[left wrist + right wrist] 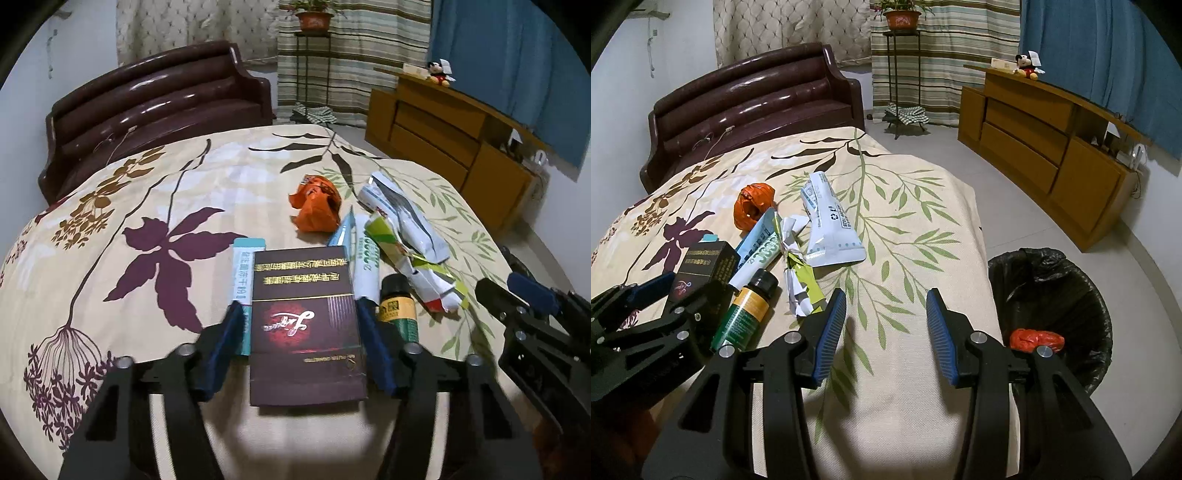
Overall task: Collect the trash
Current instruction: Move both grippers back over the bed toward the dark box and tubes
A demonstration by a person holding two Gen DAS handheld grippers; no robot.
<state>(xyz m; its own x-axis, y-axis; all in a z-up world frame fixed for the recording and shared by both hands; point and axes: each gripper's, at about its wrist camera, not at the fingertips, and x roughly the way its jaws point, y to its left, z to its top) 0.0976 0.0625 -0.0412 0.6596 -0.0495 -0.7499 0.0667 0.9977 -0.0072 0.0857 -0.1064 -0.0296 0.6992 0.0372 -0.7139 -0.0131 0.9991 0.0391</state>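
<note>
My left gripper (301, 317) is shut on a dark maroon cigarette box (304, 325) and holds it over the bed; the box also shows in the right wrist view (701, 271). Trash lies on the floral bedspread (147, 206): an orange crumpled wrapper (316, 206), a white pouch (402, 218), a white-green tube (364, 258), a teal sachet (245, 280), a small dark bottle (399, 306) and crumpled green-white paper (424, 273). My right gripper (886, 325) is open and empty above the bed's near right edge. A black-lined trash bin (1052, 306) holds a red wrapper (1036, 339).
The bin stands on the tiled floor right of the bed. A dark headboard (753, 103) is at the far end. A wooden cabinet (1052, 155) lines the right wall. A plant stand (903, 74) stands by the curtains.
</note>
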